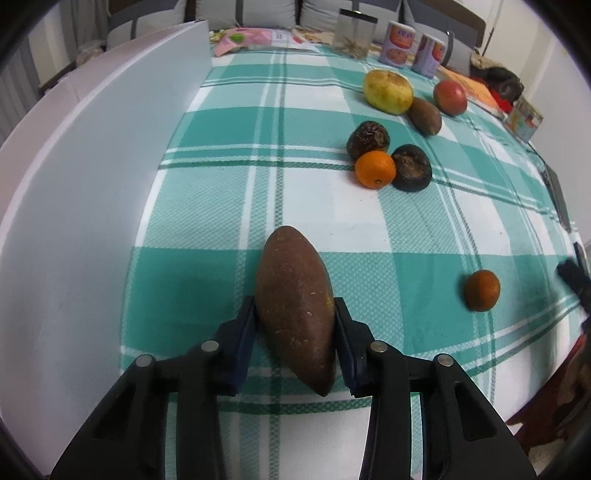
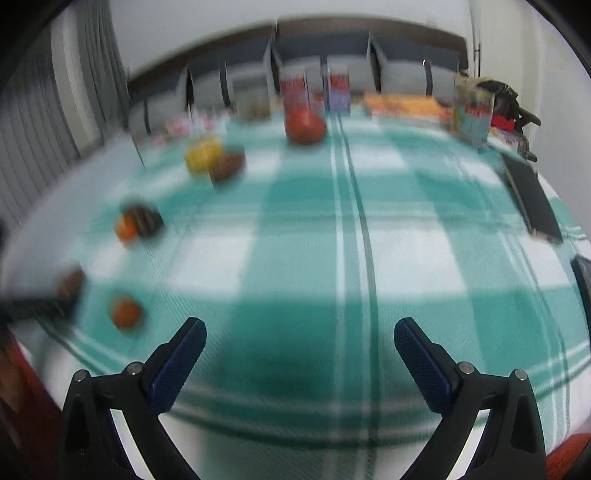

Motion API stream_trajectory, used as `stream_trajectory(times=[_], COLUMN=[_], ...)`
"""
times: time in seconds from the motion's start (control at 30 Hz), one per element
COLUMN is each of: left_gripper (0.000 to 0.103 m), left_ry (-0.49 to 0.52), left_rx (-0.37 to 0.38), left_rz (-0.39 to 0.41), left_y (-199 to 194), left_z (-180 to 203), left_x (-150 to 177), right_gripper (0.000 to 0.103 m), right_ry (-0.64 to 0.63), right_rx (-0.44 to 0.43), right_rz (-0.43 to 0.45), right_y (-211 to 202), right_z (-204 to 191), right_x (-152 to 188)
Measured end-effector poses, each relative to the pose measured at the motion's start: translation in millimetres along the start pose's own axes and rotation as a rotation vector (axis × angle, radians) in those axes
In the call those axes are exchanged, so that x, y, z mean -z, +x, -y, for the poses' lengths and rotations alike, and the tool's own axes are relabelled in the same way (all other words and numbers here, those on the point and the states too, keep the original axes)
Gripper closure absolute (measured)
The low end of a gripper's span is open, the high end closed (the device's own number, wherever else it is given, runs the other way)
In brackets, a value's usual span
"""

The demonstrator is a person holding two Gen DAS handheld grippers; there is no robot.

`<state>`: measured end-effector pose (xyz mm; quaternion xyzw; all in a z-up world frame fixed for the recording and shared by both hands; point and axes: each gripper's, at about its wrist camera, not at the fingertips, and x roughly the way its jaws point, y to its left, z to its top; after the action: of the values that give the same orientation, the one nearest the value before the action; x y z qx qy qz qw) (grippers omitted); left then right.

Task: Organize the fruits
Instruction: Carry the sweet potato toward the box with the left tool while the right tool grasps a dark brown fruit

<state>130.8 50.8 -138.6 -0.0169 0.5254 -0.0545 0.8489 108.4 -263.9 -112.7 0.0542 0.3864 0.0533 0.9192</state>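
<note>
A long brown fruit (image 1: 291, 273) lies on the green checked tablecloth (image 1: 229, 155), and my left gripper (image 1: 294, 306) is shut on it, its blue pads pressing both sides. Farther back sit an orange (image 1: 375, 169), two dark round fruits (image 1: 368, 139), a yellow fruit (image 1: 387, 91), a second brown fruit (image 1: 424, 116) and a red fruit (image 1: 450, 98). A darker orange (image 1: 482, 290) lies alone to the right. In the blurred right wrist view, my right gripper (image 2: 299, 332) hangs open over bare cloth, holding nothing, with that orange (image 2: 127, 313) off to its left.
A tall white panel (image 1: 92, 184) stands along the left. Cans (image 1: 399, 44), a clear jar (image 1: 355, 35) and books (image 1: 476, 90) line the back of the table. A dark flat device (image 2: 532, 195) lies near the right edge. Chairs stand behind.
</note>
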Motion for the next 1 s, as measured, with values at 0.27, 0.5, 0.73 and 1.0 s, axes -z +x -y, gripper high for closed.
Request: stream_trajectory(times=[0.27, 0.5, 0.73, 1.0], left_gripper=[0.063, 0.063, 0.063, 0.063], left_ry=[-0.040, -0.064, -0.057, -0.112], left_rx=[0.045, 0.065, 0.085, 0.287], left_rz=[0.016, 0.014, 0.016, 0.068], left_y=[-8, -7, -10, -81], left_z=[-15, -24, -21, -18], left_x=[4, 8, 7, -4], right_gripper=[0.038, 0.053, 0.081, 0.081], right_ry=[-0.288, -0.246, -0.169, -0.086], right_rx=[-0.280, -0.314, -0.331, -0.397], right_rz=[-0.268, -0.366, -0.382, -0.288], right_y=[84, 143, 137, 45], right_z=[-98, -123, -117, -111], right_x=[-76, -92, -95, -126])
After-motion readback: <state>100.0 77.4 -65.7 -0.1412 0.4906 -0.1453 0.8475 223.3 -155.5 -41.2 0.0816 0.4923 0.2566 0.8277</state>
